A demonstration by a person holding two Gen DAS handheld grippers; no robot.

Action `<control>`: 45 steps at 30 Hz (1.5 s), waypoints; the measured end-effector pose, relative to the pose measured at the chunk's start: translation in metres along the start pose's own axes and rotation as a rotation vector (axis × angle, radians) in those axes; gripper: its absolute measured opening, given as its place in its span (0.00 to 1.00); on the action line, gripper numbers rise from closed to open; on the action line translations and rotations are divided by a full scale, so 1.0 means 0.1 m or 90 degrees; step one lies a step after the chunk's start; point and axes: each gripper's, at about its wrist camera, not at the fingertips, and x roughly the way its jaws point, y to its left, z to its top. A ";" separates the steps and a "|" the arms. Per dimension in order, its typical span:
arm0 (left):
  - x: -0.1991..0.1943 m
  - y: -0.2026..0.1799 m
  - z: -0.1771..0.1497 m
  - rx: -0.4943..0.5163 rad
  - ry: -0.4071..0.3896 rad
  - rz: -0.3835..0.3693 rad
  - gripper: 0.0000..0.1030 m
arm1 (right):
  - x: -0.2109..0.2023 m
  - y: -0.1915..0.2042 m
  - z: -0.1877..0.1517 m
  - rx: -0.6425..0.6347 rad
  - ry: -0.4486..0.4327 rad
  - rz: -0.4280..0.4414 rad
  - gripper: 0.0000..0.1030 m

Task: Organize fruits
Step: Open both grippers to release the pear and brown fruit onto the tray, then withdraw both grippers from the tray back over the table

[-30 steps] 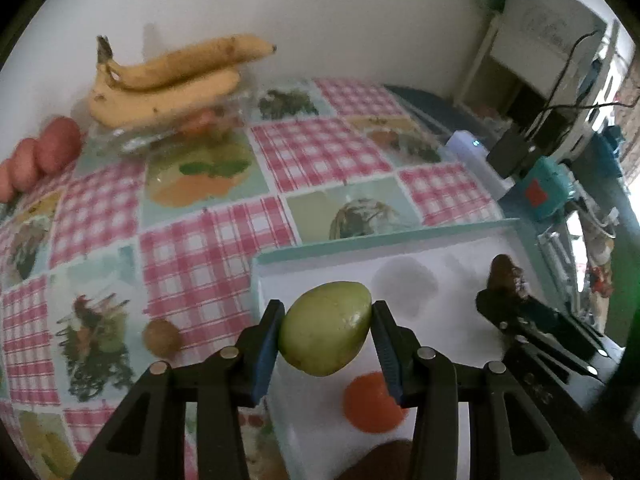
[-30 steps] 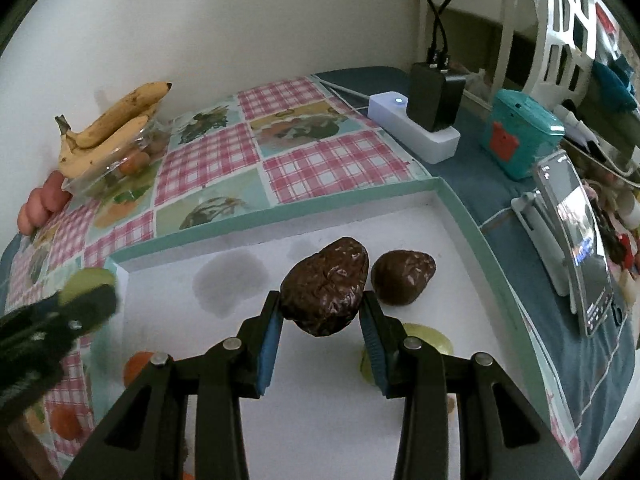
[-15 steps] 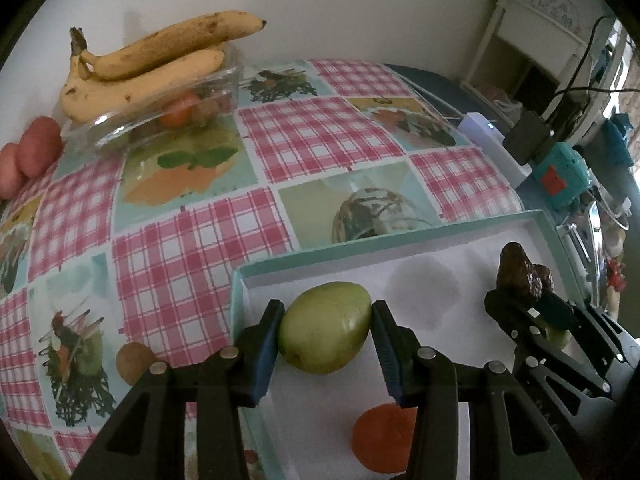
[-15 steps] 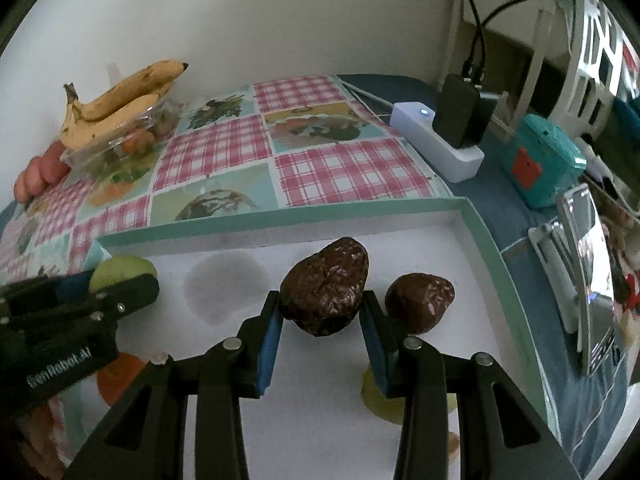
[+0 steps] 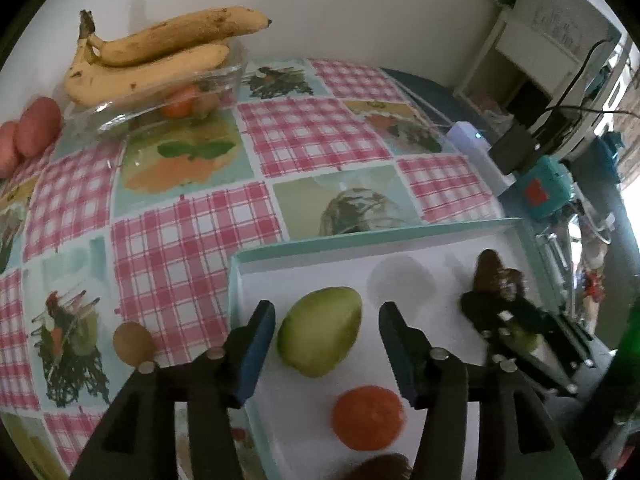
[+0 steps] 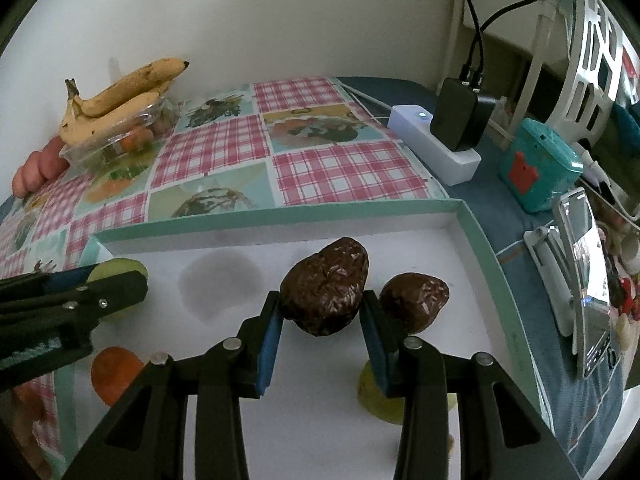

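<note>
Left wrist view: the left gripper [image 5: 327,334] has just been opening; its jaws stand clear of the green fruit [image 5: 320,331], which lies between them on the floor of the white tray [image 5: 304,247] with a gap at each pad. An orange fruit [image 5: 368,417] rests on the tray floor nearer the camera, below and slightly right of the jaw gap. Ahead and left of the claw, on the checked tablecloth [image 5: 192,236], a clear container [image 5: 160,108] carries bananas [image 5: 160,56]. A small brown fruit [image 5: 132,343] lies on the cloth just outside the left finger. The right gripper [image 5: 496,304] appears at the right, over the tray.

Right wrist view: the right gripper [image 6: 322,316] is closed on a dark wrinkled fruit [image 6: 325,297], both blue pads pressing its sides; it sits at the fingertips above the tray floor. A second dark fruit [image 6: 414,299] lies on the tray just right of the right finger. A pale green fruit [image 6: 380,398] shows partly behind that finger. The left gripper [image 6: 80,292] enters from the left edge.
</note>
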 end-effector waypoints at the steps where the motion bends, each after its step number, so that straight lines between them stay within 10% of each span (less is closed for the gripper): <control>1: -0.04 -0.01 0.00 -0.001 -0.003 -0.002 0.57 | 0.00 0.00 0.00 -0.001 0.000 0.002 0.40; 10: -0.48 0.35 -0.06 -0.103 -0.044 -0.044 0.57 | -0.01 0.08 -0.02 -0.025 0.002 0.020 0.40; 28: -1.11 1.76 -0.69 -0.344 -0.079 0.149 0.77 | 0.05 0.31 -0.07 -0.088 0.021 -0.003 0.40; 34: -1.26 1.98 -1.04 -0.399 -0.090 0.218 1.00 | -0.02 0.21 -0.05 -0.023 0.032 0.010 0.52; 45: -1.46 2.03 -1.56 -0.425 -0.082 0.270 1.00 | -0.68 0.61 -0.14 0.003 -0.015 0.082 0.88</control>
